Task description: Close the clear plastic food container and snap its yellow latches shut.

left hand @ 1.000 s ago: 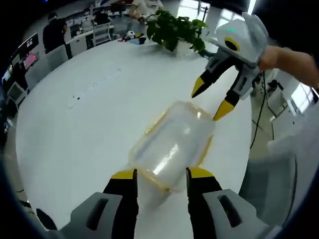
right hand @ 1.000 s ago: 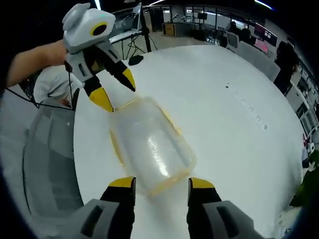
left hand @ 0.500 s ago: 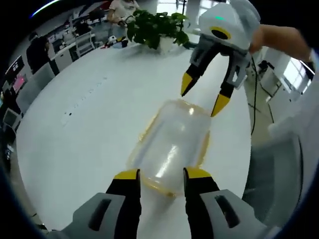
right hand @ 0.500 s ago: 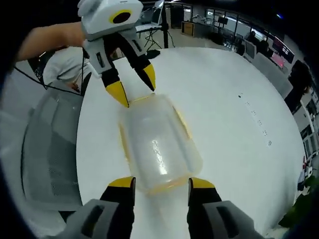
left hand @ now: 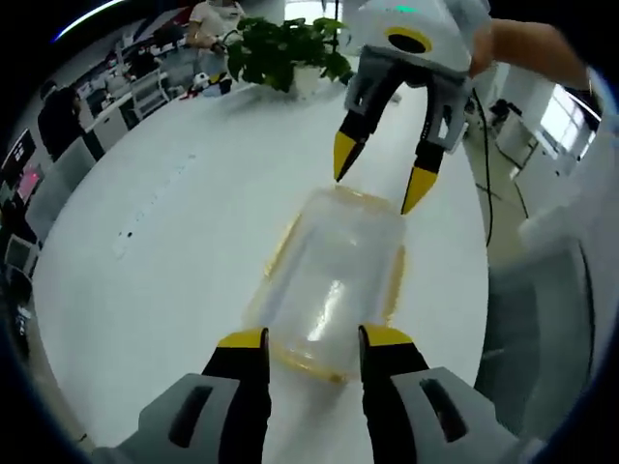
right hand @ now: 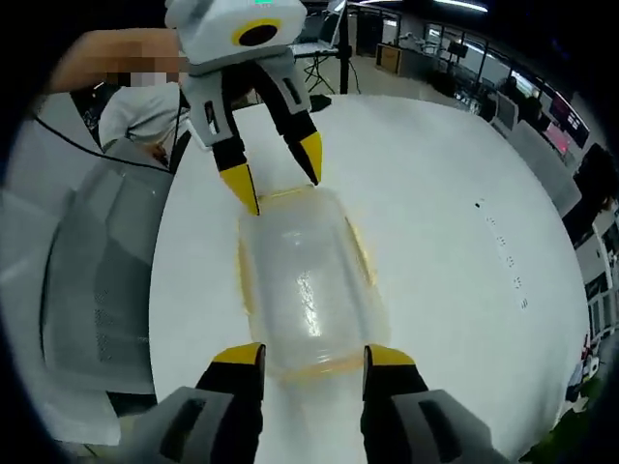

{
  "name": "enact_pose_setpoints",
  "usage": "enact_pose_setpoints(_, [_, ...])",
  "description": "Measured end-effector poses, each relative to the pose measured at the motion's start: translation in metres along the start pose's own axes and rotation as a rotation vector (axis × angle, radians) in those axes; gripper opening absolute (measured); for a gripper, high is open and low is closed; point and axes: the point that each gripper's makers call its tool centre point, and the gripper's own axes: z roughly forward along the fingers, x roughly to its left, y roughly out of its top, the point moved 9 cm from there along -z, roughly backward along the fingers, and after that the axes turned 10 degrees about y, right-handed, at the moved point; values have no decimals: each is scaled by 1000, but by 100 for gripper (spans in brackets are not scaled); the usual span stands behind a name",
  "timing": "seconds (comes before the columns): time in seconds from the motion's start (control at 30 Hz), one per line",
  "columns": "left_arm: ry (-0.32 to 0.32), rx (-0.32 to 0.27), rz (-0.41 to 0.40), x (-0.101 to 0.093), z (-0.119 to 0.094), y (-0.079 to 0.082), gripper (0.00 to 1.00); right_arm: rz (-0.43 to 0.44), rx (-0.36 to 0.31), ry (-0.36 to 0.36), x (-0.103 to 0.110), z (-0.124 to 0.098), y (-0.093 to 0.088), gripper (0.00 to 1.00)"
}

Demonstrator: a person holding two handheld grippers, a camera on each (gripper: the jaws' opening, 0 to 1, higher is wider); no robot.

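A clear plastic food container with yellow latches along its rim lies on the white round table, lid on. My left gripper stands open at its near end, one jaw on each side of that end. At the far end in the left gripper view, my right gripper is open, its yellow tips just above the rim. In the right gripper view the container runs lengthwise between my right gripper near me and the left gripper at the far end.
A potted green plant stands at the table's far edge. A grey office chair sits beside the table, close to the container. Desks, chairs and people fill the room behind. A cable hangs off the table's side.
Both views have swung so the container now lies straighter between the two grippers. The facing gripper has come nearer to the container's far end in each view.
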Motion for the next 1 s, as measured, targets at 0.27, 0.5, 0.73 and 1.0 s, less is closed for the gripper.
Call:
enact_pose_setpoints(0.27, [-15, -7, 25, -1, 2, 4, 33, -13, 2, 16, -2, 6, 4, 35])
enact_pose_setpoints(0.5, [-19, -22, 40, -2, 7, 8, 33, -27, -14, 31, -2, 12, 14, 34])
enact_pose_setpoints(0.73, [-38, -52, 60, -6, 11, 17, 34, -54, -36, 53, -1, 19, 23, 34])
enact_pose_setpoints(1.0, [-54, -51, 66, -7, 15, 23, 33, -67, -63, 69, -5, 24, 30, 34])
